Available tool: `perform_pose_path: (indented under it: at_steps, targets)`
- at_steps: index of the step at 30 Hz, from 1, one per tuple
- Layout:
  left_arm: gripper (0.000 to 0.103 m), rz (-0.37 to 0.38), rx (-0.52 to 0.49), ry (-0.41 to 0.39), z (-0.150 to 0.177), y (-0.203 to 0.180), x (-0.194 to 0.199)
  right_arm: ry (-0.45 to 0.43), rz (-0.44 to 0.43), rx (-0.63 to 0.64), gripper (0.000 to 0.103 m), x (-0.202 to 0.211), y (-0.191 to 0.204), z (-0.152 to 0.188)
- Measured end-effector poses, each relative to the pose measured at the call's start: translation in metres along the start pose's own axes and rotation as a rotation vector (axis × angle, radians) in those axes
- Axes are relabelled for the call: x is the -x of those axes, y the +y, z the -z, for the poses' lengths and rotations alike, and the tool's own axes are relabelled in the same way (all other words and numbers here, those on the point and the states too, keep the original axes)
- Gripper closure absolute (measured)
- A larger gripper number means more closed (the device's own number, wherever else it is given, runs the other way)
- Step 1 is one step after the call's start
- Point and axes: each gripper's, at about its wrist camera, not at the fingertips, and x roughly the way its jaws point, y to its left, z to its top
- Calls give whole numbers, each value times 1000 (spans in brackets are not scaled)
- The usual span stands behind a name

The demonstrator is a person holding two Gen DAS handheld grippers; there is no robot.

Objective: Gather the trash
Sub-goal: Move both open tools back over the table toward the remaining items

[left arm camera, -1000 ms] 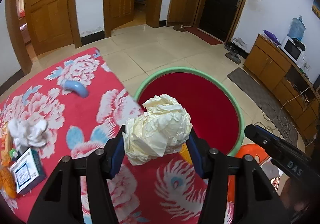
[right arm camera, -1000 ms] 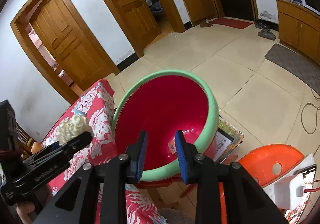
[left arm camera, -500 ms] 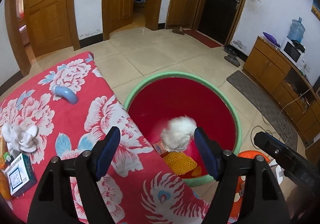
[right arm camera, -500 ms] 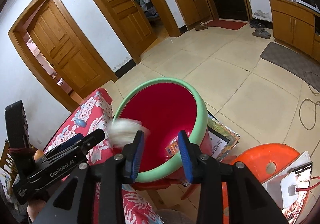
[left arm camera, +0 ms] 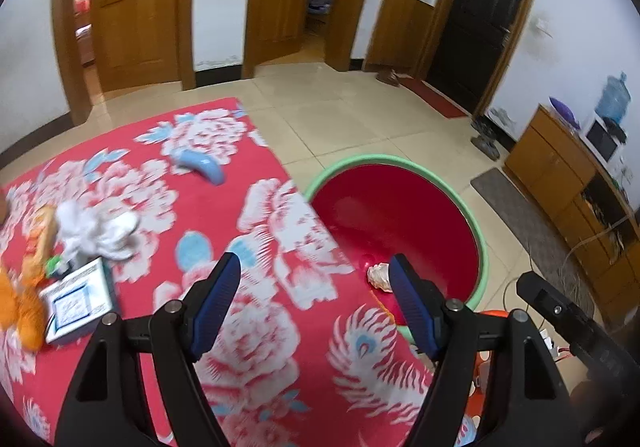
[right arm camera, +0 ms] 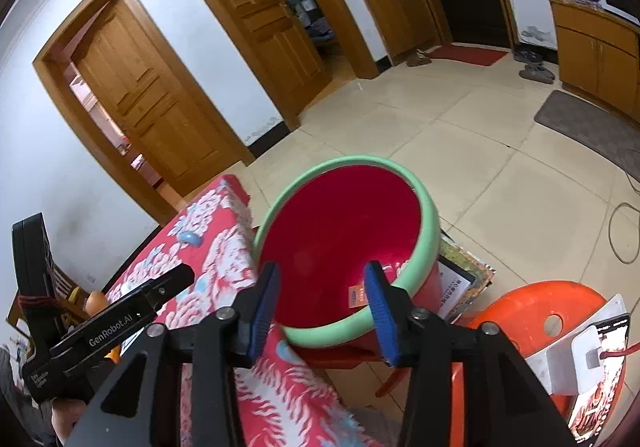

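A red basin with a green rim [left arm camera: 478, 239] [right arm camera: 424, 207] stands beside the table's right edge. A crumpled paper ball [left arm camera: 379, 276] lies inside it, partly hidden by my left finger. My left gripper [left arm camera: 314, 297] is open and empty above the red floral tablecloth [left arm camera: 256, 327] near the basin. My right gripper [right arm camera: 322, 301] is open and empty, above the basin's near rim. White crumpled tissue [left arm camera: 100, 233] lies on the cloth at left.
On the cloth lie a blue curved object [left arm camera: 202, 167], a small printed box [left arm camera: 78, 301] and orange packaging [left arm camera: 20, 307] at the left edge. An orange plastic stool [right arm camera: 536, 307] with a phone on it stands right of the basin. A label [right arm camera: 357, 295] lies in the basin.
My left gripper opened and dropped the paper ball into the basin, then swung left over the table. My right gripper opened wider.
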Motion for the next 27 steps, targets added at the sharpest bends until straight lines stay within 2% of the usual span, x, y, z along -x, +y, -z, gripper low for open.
perform_pose_path:
  at_steps: [14, 27]
  targets:
    - [27, -85, 40, -43, 18, 41, 54, 22, -67, 95, 50, 18, 44, 24]
    - [27, -164, 97, -88, 28, 96, 92, 81, -101, 156, 48, 13, 78, 46]
